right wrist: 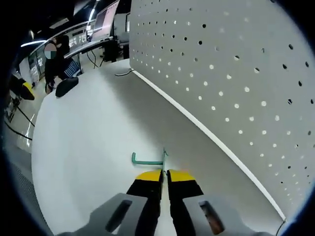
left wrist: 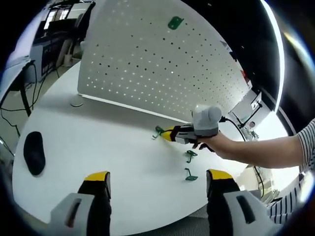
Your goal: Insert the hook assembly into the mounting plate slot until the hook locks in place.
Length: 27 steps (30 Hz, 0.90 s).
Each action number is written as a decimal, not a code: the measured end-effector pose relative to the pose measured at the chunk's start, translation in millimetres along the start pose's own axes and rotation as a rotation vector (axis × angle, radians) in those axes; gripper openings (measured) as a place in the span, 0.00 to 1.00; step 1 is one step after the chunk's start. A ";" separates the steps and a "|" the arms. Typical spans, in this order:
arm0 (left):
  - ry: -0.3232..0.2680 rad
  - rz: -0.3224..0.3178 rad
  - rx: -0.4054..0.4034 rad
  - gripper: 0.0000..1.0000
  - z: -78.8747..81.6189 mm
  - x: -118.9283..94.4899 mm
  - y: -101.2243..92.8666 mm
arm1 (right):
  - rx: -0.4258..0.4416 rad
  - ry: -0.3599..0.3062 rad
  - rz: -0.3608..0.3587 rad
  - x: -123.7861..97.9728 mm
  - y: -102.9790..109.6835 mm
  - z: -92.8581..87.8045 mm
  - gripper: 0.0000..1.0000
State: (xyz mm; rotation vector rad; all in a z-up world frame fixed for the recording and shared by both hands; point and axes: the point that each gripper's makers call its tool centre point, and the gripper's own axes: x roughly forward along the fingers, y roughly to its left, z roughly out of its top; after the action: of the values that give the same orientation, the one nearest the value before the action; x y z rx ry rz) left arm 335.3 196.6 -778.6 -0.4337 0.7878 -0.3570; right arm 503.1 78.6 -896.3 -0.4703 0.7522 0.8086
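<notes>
Right claw (right wrist: 164, 176): jaws together, clamped on a green wire hook (right wrist: 147, 161) lying on the white bench (right wrist: 83, 128), near the white perforated pegboard (right wrist: 236, 73).
Left claw (left wrist: 157, 184): jaws wide apart, empty.
Green hooks: three on the bench, one on the pegboard (left wrist: 174, 22).

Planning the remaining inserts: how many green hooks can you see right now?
4: one mounted high on the pegboard, one at the right hand-held gripper tips, two loose on the table.

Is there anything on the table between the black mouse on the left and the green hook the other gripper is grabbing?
No. In the left gripper view, only bare white table lies between the mouse and the hook.
</notes>
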 end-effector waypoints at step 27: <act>-0.059 -0.047 0.045 0.81 18.8 -7.4 -27.1 | 0.115 -0.167 -0.063 -73.5 -8.6 38.8 0.01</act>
State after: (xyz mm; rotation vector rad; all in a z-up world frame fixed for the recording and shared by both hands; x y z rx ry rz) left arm 340.5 181.4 -748.8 -0.4195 0.7116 -0.4028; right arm 492.2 63.3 -814.9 -0.3174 0.6228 0.7319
